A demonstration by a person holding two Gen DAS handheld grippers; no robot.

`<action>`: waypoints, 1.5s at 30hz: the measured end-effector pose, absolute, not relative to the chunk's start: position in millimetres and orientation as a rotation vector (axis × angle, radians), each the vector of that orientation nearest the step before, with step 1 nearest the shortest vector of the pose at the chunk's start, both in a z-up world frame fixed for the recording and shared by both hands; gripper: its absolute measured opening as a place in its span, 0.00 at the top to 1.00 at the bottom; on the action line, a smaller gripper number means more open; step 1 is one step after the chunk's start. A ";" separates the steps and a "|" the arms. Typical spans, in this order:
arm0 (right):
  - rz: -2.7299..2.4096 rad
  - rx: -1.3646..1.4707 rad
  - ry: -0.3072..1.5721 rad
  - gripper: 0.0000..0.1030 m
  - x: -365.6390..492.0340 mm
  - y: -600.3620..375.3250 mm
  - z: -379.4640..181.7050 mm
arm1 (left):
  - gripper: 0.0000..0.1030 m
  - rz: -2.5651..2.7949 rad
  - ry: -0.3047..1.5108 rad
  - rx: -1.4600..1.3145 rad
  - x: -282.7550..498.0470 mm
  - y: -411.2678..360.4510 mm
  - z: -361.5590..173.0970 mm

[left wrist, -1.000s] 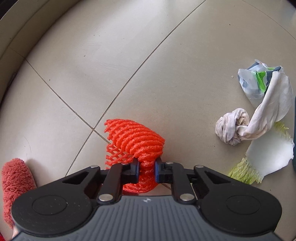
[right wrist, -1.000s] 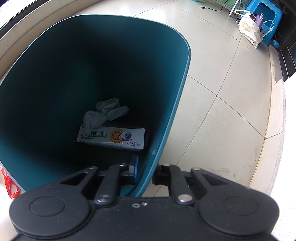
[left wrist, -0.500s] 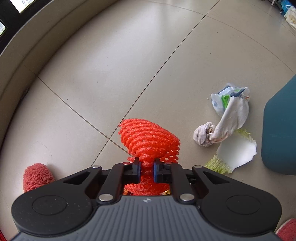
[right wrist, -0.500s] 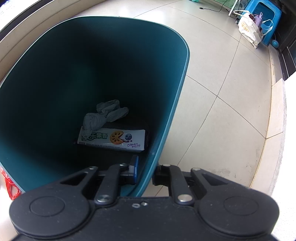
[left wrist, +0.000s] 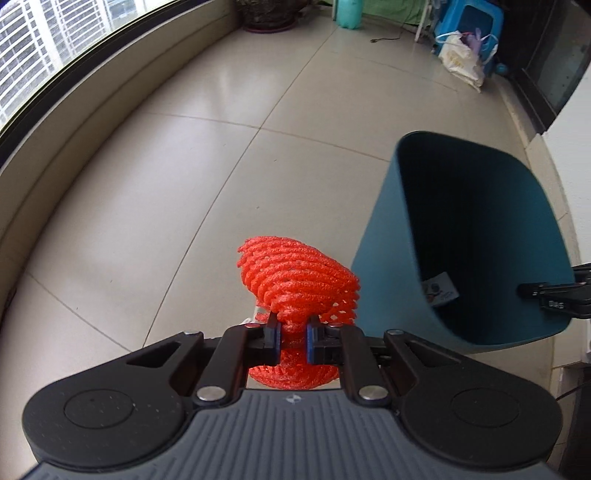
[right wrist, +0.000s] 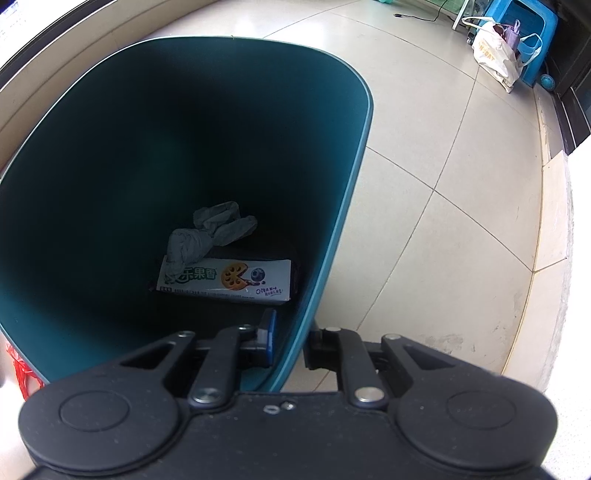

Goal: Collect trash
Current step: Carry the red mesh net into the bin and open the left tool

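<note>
The left gripper [left wrist: 291, 341] has its two fingers clamped on a piece of orange foam netting [left wrist: 297, 280], which bulges out above and below the pads and is held clear of the tiled floor [left wrist: 184, 177]. Just to the right of the netting stands a teal bin [left wrist: 384, 280], tilted with its open mouth turned toward the camera; the netting sits next to the bin's outer wall, not inside it. At the bin's right edge, in the left wrist view, the dark fingers of the right gripper [left wrist: 554, 293] reach in from the side. In the right wrist view, the right gripper [right wrist: 291, 341] has its fingers pinched on the bin's rim [right wrist: 325, 266], one finger inside and one outside the wall. At the bottom of the bin lies a flat snack box [right wrist: 225, 278] with a crumpled grey glove [right wrist: 207, 236] resting partly on top of it. Farther off across the floor, a white bag [left wrist: 461, 59] leans against a blue stool [left wrist: 476, 22], with a black cable [left wrist: 388, 37] lying on the tiles nearby. A window [left wrist: 44, 40] runs along the left wall.
</note>
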State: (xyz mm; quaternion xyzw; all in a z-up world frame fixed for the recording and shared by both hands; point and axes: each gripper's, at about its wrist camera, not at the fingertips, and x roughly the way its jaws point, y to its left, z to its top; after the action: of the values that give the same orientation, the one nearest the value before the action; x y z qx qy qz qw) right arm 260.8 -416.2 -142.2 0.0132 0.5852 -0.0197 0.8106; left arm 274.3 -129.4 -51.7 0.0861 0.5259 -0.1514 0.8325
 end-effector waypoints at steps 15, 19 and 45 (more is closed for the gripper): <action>-0.034 0.029 1.247 0.86 261.3 -415.5 -137.7 | 0.89 -0.551 1.102 0.245 273.9 -259.2 -62.2; -0.034 0.030 1.247 0.86 261.2 -415.5 -137.9 | 0.89 -0.553 1.125 0.268 276.2 -276.3 -82.1; -0.026 0.036 1.243 0.86 260.1 -416.5 -134.3 | 0.35 -0.581 1.110 0.217 275.6 -262.5 -96.0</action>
State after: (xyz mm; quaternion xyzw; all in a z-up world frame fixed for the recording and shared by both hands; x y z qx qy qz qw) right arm 260.1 -416.5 -134.3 0.0170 0.5823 -0.0122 0.8127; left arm 275.6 -262.5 -96.0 0.1015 0.5183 -0.2714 0.8046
